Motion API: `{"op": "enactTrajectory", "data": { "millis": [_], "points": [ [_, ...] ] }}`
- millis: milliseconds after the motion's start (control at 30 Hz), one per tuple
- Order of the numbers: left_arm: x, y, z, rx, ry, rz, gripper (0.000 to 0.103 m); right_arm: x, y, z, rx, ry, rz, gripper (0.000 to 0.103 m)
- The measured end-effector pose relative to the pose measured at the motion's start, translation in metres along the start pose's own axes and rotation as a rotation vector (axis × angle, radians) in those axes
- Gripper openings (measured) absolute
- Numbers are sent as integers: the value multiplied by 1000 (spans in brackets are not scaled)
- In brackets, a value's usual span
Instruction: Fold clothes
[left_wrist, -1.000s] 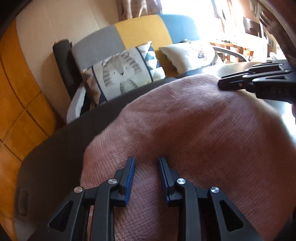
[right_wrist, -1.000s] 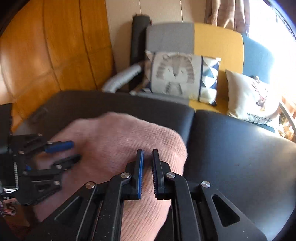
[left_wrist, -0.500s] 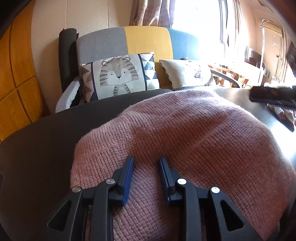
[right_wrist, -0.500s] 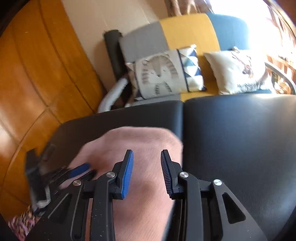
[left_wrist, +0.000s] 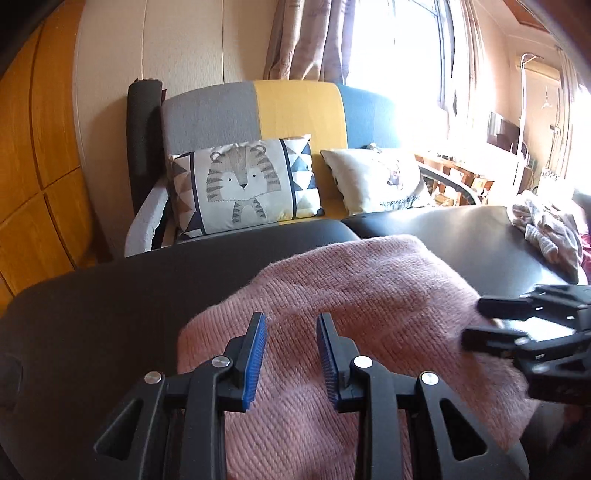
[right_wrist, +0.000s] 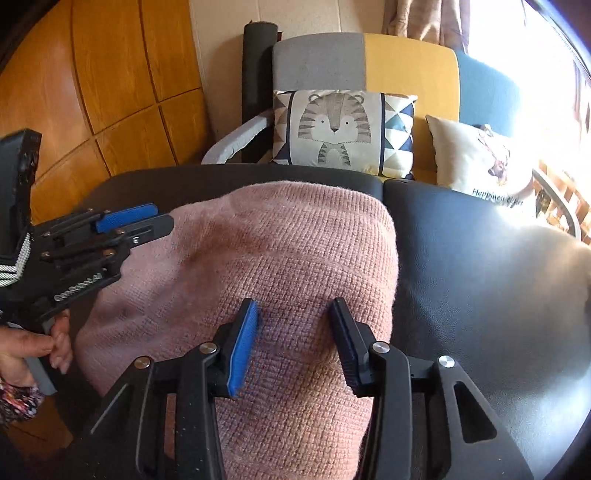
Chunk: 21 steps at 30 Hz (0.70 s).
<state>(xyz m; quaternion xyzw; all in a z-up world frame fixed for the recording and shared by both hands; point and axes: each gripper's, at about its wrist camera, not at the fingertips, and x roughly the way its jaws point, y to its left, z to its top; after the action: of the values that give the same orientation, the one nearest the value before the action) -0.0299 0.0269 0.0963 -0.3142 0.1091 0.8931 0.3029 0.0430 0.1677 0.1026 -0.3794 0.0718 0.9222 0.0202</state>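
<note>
Black padded table (right_wrist: 480, 258) w/ sofa (right_wrist: 406, 59) behind; pink sweater (right_wrist: 288, 258) runs lengthwise near-to-far, left gripper (left_wrist: 290, 354) apart, nothing clamped, right gripper (right_wrist: 295, 339) opening, unpinched.

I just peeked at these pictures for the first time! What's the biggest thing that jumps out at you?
The fuzzy pink knitted sweater jumps out first, spread over the dark padded surface in front of both black tongs. Right behind it, a tiger cushion leans on a grey, yellow and blue sofa. The right tongs are opening above the sweater, gripping nothing.
</note>
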Motion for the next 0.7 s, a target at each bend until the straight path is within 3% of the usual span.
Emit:
{"op": "enactTrajectory", "data": {
  "millis": [133,300,433,500,600,700],
  "points": [
    [29,-1,-6,-2,84,4,28,-21,-4,1,86,-59,69,44],
    [41,-1,-12,10,131,24,29,4,13,-9,-35,22,5,45],
    [29,-6,-14,114,150,60,29,11,26,-18,-140,17,-17,64],
    [14,-8,-23,165,148,113,29,12,32,-21,-186,12,-19,72],
    [-20,4,-38,103,118,172,31,-1,32,-24,-196,-51,8,74],
    [-59,28,-48,-53,44,204,31,-29,10,-33,-52,-161,74,74]
  ]
}}
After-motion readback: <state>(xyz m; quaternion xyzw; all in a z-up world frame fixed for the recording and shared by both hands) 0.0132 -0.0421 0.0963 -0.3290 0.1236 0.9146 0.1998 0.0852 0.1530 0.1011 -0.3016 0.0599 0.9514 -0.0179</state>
